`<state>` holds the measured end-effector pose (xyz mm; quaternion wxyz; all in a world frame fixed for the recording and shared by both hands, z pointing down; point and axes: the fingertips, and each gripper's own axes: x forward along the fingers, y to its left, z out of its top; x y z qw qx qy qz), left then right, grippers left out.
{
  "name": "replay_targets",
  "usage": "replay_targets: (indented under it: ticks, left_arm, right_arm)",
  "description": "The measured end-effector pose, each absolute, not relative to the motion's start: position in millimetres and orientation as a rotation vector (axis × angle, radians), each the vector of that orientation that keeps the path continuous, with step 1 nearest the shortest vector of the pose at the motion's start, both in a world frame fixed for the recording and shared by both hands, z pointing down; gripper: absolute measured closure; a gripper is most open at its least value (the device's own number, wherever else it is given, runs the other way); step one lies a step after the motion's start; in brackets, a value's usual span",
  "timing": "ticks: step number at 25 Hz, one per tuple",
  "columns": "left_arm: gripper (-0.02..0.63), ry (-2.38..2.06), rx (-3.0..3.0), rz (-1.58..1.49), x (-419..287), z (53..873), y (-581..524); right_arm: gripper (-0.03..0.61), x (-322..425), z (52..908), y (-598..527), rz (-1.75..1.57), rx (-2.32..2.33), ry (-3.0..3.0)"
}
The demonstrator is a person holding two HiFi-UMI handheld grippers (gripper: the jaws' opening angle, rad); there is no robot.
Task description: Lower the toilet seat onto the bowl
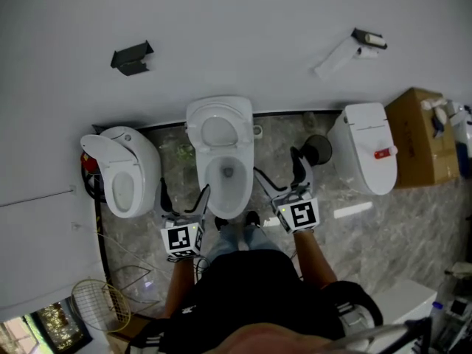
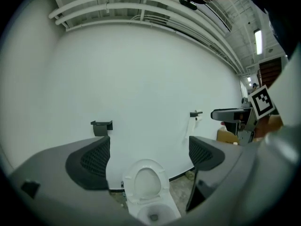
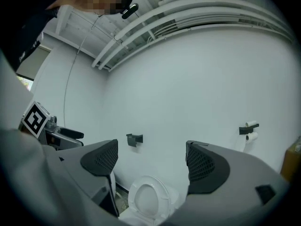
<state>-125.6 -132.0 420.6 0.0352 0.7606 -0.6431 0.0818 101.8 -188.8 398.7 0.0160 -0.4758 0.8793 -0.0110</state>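
The toilet seat (image 1: 218,130) stands raised, upright at the back of the middle toilet, and its white ring faces us above the open bowl (image 1: 227,177). We count three toilets along the white wall (image 1: 236,28). The middle one is flanked by a second toilet (image 1: 127,172) on the left with its bowl uncovered. A third toilet (image 1: 366,152) on the right has its lid down.

We hold two grippers in front of the middle bowl, neither touching it. The left gripper (image 1: 184,198) hangs just beside the bowl's front left edge. In its own view its jaws stand wide apart, with only the distant seat (image 2: 146,182) and wall showing between them. The right gripper (image 1: 279,169) sits near the bowl's right side, over the grey marbled floor (image 1: 346,234). Its jaws are likewise spread with nothing in them, and the seat (image 3: 146,199) shows low between them.

Two fittings hang on the wall: a black holder (image 1: 133,57) up left and a toilet-paper holder (image 1: 367,40) with a roll up right. One cardboard box (image 1: 419,135) stands just beside the right toilet.
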Motion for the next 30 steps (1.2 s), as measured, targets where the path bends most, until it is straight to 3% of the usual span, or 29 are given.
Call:
replay_targets:
  ticks: [30]
  left_arm:
    - [0.116, -1.548, 2.487, 0.741, -161.9, 630.3, -313.3]
  right_arm:
    - [0.13, 23.1, 603.9, -352.1, -0.121, -1.54, 3.069]
